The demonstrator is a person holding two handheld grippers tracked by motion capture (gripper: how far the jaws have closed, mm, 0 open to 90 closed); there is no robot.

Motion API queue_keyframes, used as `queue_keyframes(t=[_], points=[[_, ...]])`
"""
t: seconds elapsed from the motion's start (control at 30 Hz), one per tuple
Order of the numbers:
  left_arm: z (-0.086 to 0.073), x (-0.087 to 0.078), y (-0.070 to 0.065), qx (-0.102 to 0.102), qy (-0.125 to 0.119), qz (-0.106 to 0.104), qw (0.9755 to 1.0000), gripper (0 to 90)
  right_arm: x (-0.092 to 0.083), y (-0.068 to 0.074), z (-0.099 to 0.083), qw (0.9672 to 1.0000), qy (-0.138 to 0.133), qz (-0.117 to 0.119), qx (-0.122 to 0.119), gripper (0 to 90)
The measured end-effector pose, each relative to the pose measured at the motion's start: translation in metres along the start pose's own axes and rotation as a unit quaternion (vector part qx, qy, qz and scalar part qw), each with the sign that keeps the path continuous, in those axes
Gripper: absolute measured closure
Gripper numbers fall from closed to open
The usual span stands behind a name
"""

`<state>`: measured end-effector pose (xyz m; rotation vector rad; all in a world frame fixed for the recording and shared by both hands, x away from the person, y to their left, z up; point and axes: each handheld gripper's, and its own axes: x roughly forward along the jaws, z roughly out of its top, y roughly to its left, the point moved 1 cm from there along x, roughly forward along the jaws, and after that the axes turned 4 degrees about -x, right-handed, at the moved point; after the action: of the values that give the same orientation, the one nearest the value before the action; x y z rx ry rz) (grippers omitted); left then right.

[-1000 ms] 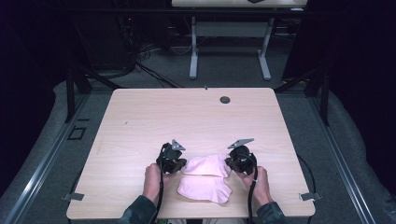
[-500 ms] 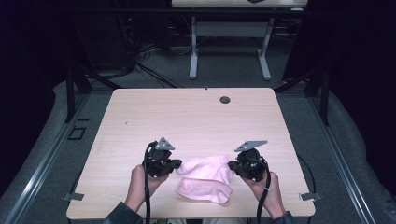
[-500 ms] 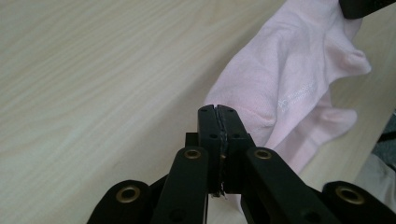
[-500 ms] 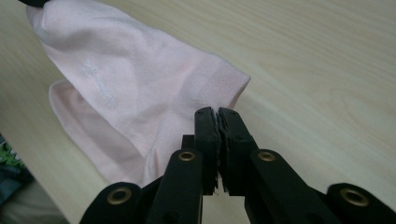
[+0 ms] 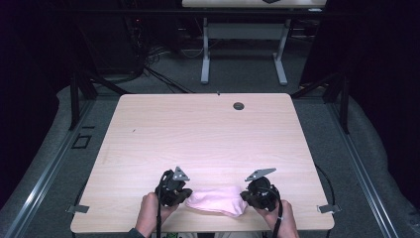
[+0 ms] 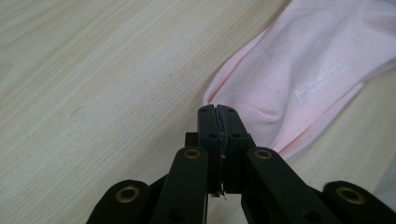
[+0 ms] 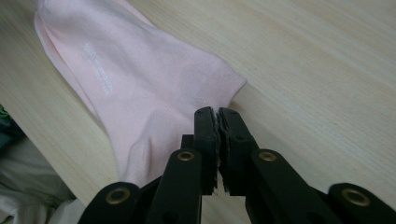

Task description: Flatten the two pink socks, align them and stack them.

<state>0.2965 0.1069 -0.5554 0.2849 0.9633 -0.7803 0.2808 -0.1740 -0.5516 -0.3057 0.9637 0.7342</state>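
Tongs: left tongs [image 5: 184, 194] and right tongs [image 5: 246, 197] each clamped on one end of pink cloth [image 5: 216, 201]
Cloth: stretched between both tongs, along near edge of surface [image 5: 208, 134]
Progress: judged gripped and spread; folding or laying flat remains
Beyond: grommet hole [image 5: 238, 106] well past tongs

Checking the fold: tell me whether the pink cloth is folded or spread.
Folded. The cloth lies as a narrow doubled strip, layered edges visible, with the left tongs and right tongs at its ends.
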Motion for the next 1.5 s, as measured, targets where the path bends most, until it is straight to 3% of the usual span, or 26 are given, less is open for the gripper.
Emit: queue_keyframes(t=[0.17,0.23,0.37,0.47,0.57,0.67,0.83,1.0,1.07,1.23,1.33,1.5], points=[[-0.003,0.005,0.002,-0.003,-0.005,0.005,1.0,88.1,0.01,0.002,-0.002,0.9999,0.01,-0.008,-0.007,85.0],[-0.002,0.002,0.003,-0.01,-0.014,0.014,0.9998,75.5,0.011,0.001,-0.003,0.9999,0.006,-0.008,-0.009,82.0],[0.0,-0.016,0.007,-0.028,-0.053,0.023,0.998,36.6,-0.002,-0.003,-0.002,0.9997,-0.022,-0.007,-0.001,58.8],[0.0,-0.035,0.012,-0.031,-0.08,0.038,0.9956,22.9,-0.018,-0.008,0.0,0.9979,-0.061,-0.019,0.006,40.2],[-0.004,-0.052,0.019,-0.034,-0.1,0.058,0.9927,14.8,-0.034,-0.014,-0.001,0.9956,-0.085,-0.036,0.017,23.3],[-0.014,-0.064,0.029,-0.041,-0.107,0.083,0.9899,13.2,-0.043,-0.023,-0.007,0.9932,-0.1,-0.055,0.023,14.8],[-0.042,-0.066,0.054,-0.078,-0.103,0.128,0.9833,3.4,-0.046,-0.038,-0.023,0.9903,-0.099,-0.085,0.048,1.4],[-0.073,-0.055,0.08,-0.122,-0.094,0.156,0.9757,0.3,-0.041,-0.059,-0.047,0.9862,-0.082,-0.122,0.075,0.0],[-0.082,-0.051,0.088,-0.139,-0.094,0.157,0.9732,0.3,-0.036,-0.069,-0.057,0.9847,-0.079,-0.126,0.092,0.0],[-0.096,-0.039,0.096,-0.154,-0.087,0.169,0.9696,0.3,-0.023,-0.087,-0.075,0.9815,-0.058,-0.144,0.112,0.0],[-0.1,-0.033,0.098,-0.153,-0.091,0.169,0.9694,0.3,-0.016,-0.092,-0.08,0.9802,-0.045,-0.156,0.114,0.0],[-0.103,-0.03,0.102,-0.157,-0.111,0.17,0.9664,0.1,-0.013,-0.097,-0.083,0.9771,-0.079,-0.161,0.114,0.0]])
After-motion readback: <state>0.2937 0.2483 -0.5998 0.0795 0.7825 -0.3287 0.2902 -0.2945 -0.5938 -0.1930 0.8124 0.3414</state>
